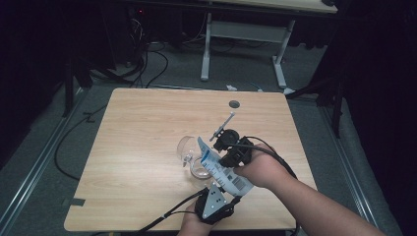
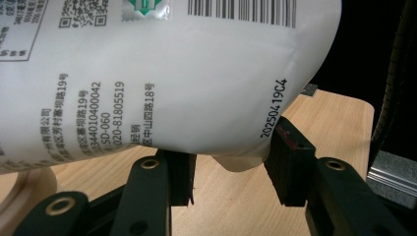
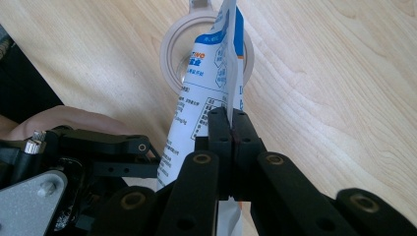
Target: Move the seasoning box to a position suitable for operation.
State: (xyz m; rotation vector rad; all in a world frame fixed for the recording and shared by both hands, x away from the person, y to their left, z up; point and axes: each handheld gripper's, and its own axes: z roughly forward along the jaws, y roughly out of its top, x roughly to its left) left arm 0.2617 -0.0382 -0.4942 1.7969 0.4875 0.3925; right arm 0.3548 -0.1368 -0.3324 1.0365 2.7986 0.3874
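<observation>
The pouch (image 1: 220, 169) tilts over the glass (image 1: 193, 156) on the table (image 1: 137, 147).

Light wood-grain table (image 1: 137, 162), round grommet hole (image 1: 234, 104) near its far edge. Grey carpeted floor (image 1: 236, 73) beyond. White-legged desk frame (image 1: 246, 34) stands behind; black cables (image 1: 147, 64) lie tangled beneath it, far left.
</observation>
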